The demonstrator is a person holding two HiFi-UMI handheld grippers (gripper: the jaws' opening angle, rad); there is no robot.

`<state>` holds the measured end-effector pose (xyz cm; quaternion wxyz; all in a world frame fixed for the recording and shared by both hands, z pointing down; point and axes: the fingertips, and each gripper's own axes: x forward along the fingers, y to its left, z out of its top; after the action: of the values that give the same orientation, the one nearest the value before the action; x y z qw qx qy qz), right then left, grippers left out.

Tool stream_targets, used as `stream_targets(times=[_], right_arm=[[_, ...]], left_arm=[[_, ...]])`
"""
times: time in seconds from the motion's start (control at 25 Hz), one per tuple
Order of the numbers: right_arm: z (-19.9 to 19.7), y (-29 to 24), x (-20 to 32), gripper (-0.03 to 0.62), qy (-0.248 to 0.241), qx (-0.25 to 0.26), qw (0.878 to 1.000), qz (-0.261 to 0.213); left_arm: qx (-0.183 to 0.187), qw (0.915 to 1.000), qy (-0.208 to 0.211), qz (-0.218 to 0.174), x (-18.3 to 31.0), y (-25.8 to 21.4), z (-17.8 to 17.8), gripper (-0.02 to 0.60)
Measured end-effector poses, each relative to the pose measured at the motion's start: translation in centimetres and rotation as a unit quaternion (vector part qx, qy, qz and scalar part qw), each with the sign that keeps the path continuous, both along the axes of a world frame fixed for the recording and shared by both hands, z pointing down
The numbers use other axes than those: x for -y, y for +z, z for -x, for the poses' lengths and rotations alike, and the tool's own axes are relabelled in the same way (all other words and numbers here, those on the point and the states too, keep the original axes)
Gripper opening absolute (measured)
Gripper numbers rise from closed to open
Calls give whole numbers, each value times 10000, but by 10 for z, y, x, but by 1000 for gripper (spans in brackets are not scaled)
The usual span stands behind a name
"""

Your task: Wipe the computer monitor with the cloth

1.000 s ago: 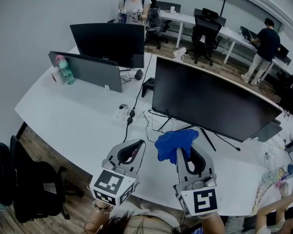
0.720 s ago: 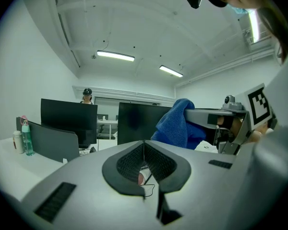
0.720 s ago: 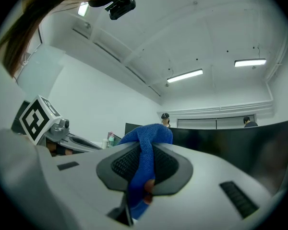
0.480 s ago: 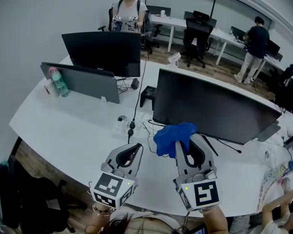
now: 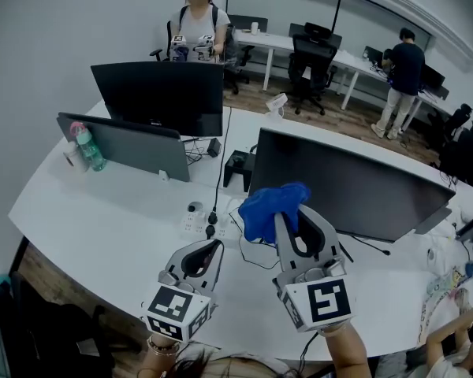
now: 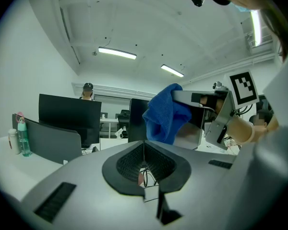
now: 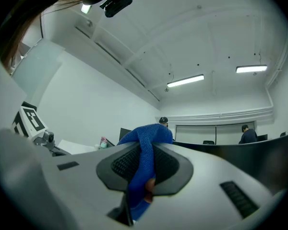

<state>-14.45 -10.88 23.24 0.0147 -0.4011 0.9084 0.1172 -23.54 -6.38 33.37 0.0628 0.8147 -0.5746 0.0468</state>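
So the cloth (image 5: 270,207) in the right gripper (image 5: 293,220) sits before the left edge of the near monitor (image 5: 355,187), left gripper (image 5: 211,249) down to its left, power strip (image 5: 194,220) and second monitor (image 5: 158,97) behind that, bottle (image 5: 85,146) far left.

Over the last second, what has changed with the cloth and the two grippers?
The right gripper has carried the blue cloth up and forward, from over the desk to the lower left part of the front monitor; contact can't be judged. The left gripper has dropped back, lower in the head view. Unchanged: right tongs shut on the cloth, left tongs shut and empty.
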Motion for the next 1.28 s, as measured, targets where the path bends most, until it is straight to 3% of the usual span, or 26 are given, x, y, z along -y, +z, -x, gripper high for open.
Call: stream_targets(times=[0.72, 1.0, 1.28], right_arm=[[39, -14, 60, 67, 171, 142, 9996, -154], [44, -17, 88, 67, 283, 553, 9980, 71], [47, -13, 100, 67, 419, 586, 9973, 172]], left_arm=[[-68, 9995, 59, 294, 36, 22, 28, 12], [-123, 9990, 92, 412, 43, 31, 34, 12], [-146, 9982, 213, 543, 49, 40, 35, 12]])
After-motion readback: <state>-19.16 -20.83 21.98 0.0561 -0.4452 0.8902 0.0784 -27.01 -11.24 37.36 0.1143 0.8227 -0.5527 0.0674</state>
